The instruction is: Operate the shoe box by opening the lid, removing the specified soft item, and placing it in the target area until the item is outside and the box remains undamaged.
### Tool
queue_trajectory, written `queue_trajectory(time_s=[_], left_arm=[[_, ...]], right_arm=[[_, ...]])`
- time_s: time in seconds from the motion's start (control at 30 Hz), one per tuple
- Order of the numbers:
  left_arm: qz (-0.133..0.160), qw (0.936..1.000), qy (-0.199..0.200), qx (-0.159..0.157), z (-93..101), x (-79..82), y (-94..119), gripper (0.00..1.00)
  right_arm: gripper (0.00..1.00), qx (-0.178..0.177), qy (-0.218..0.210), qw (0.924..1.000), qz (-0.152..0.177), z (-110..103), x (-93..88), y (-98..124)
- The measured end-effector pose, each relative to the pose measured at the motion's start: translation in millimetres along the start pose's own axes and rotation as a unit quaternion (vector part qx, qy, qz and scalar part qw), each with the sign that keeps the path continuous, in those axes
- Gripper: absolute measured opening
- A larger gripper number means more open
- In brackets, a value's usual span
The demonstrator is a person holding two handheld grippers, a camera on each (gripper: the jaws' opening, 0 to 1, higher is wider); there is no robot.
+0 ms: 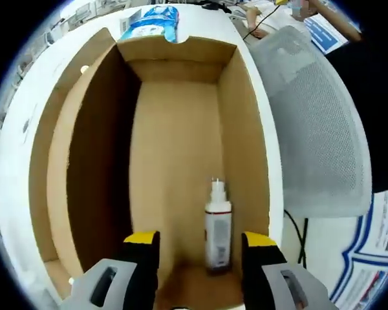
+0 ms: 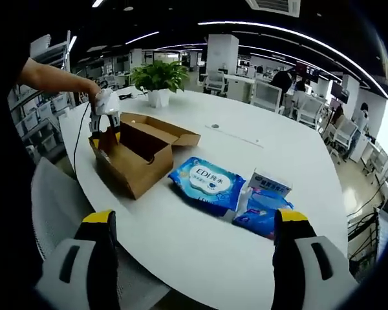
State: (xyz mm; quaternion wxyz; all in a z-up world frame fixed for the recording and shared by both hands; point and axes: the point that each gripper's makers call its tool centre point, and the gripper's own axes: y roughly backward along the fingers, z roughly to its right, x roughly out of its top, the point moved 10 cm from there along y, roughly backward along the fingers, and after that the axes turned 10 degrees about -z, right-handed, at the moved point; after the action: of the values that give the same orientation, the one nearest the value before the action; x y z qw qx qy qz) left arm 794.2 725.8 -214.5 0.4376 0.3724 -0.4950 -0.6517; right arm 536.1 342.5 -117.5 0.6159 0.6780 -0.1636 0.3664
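The left claw [image 1: 200, 248] hangs wide over a bottle [image 1: 218, 231] in the open box [image 1: 174, 148]; the right claw [image 2: 195, 232] gapes empty above the surface [image 2: 200, 239].

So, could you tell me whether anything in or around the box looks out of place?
One thing: the open cardboard box holds a small white bottle near its close end, not an obviously soft item. The box looks undamaged, nothing spilled. Both tongs are open.

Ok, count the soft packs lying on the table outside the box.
2: the blue wet-wipes pack beside the open shoe box, and a smaller blue pack right of it. Others may be hidden.
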Motion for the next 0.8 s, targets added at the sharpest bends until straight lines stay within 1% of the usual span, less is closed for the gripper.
queue_trajectory(time_s=[0.1,0.27,0.4,0.47,0.57,0.8], left_arm=[[0.0,0.9999,-0.011,-0.004,-0.2,1.9,-8,0.47],[0.014,0.9997,-0.019,-0.001,0.7,3.3,-20,0.41],[0.026,0.9993,-0.027,0.004,3.3,3.5,-28,0.35],[0.033,0.9989,-0.031,0.013,4.3,3.9,-31,0.33],[0.038,0.9985,-0.033,0.024,5.1,3.5,-35,0.3],[0.052,0.9978,-0.026,0.032,8.0,3.4,-40,0.22]], right_arm=[[0.96,-0.001,-0.004,1.0,0.002,-3,-1.6,1],[0.96,-0.005,-0.015,0.9999,0.004,-5,-4.7,3],[0.96,-0.008,-0.026,0.9996,0.009,-5,-6.2,4],[0.96,-0.01,-0.028,0.9995,0.009,-5,-6.5,4],[0.96,-0.01,-0.032,0.9994,0.013,-6,-5.1,4],[0.95,-0.002,-0.034,0.9992,0.02,-10,-1.6,0]])
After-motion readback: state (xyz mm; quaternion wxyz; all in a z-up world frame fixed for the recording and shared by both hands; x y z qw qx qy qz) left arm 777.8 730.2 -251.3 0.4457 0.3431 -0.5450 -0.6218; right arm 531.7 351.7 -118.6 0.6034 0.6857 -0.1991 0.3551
